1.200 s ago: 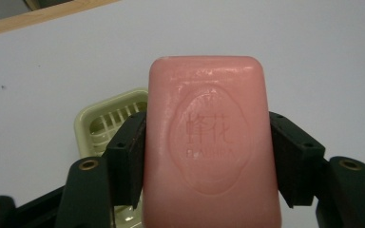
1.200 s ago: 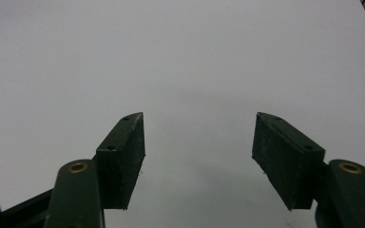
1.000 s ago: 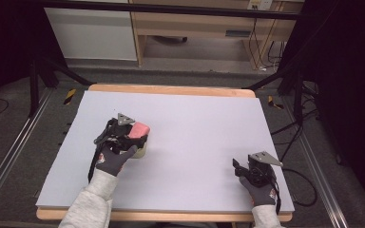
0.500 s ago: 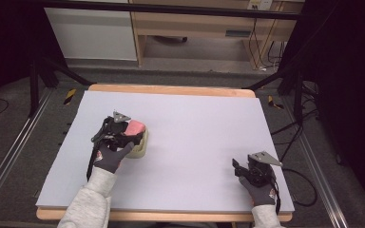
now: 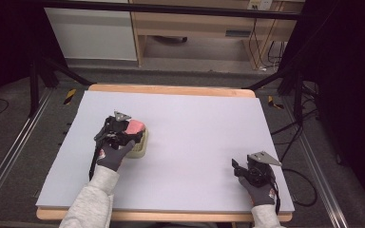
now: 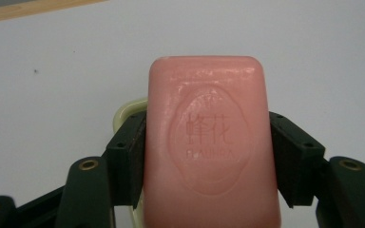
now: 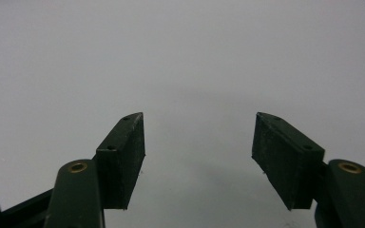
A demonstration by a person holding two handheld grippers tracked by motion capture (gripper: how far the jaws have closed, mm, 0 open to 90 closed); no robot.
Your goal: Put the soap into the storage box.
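Soap bar (image 6: 211,142) sits clamped across its width in your left gripper (image 6: 209,156), and you've got both black pads flat against its long sides. That's a sensible hold: a slick bar squeezed on its broad parallel edges is less likely to squirt out, and the stamped face stays up toward the camera. Look at it — salmon pink, rounded corners, an oval medallion pressed into the top with characters and a line of small lettering under them, surface smooth and waxy with a faint sheen.

Just beneath and behind the bar, a pale yellowish soap dish (image 6: 126,108) peeks out past the left pad, so you're holding the soap right over it; whether the bar touches the dish, I can't tell. From above, your left hand (image 5: 116,151) has the pink bar (image 5: 134,128) over that dish (image 5: 139,146) on the left half of the white table sheet (image 5: 195,137).

Over on the near right corner, your right gripper (image 5: 240,167) rests on the sheet, jaws apart with nothing between them — parked clear, I'd judge, ready to help.
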